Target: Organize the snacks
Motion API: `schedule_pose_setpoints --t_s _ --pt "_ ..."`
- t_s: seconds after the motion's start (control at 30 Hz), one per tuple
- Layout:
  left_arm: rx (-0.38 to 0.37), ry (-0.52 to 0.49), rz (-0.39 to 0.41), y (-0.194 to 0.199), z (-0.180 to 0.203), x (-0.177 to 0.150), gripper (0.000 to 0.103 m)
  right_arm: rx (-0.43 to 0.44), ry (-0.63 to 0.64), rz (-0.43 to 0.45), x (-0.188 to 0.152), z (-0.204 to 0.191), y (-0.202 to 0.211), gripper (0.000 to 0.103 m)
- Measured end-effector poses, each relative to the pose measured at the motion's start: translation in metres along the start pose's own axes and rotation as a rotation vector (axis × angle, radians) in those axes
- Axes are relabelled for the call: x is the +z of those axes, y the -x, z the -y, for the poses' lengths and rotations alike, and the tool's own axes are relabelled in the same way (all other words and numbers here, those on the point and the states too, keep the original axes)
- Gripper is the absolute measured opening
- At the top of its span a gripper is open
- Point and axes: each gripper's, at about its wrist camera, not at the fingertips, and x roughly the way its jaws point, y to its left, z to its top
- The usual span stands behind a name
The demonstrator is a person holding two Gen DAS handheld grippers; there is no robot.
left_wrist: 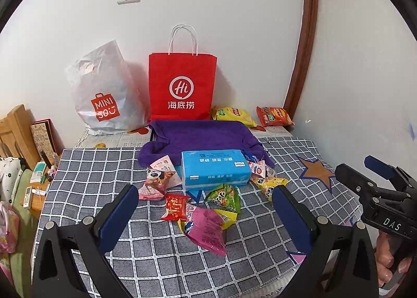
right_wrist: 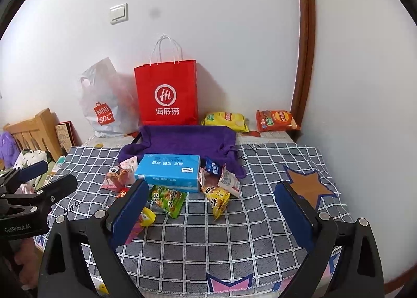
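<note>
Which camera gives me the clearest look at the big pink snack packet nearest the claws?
The left wrist view: the pink packet lies whole and unobstructed between the open left claw fingers. In the right wrist view only a sliver of it shows, the rest hidden behind the right claw's left finger.

Your right-wrist view: pink packet (right_wrist: 134,231) mostly hidden behind finger | tissue box (right_wrist: 169,171) print illegible | bedside clutter (left_wrist: 39,175) unidentifiable

red bag (left_wrist: 182,86), purple cloth (left_wrist: 200,133), blue box (left_wrist: 215,169), grey checked tablecloth (left_wrist: 104,172)
</note>
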Motion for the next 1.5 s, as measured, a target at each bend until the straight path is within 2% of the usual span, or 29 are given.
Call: schedule_pose_setpoints --t_s 1.5 --pt "-0.008 -0.009 -0.001 0.0002 0.0023 -0.0032 0.102 0.014 -0.001 -0.01 -0.0049 -0.0016 -0.0009 0.097"
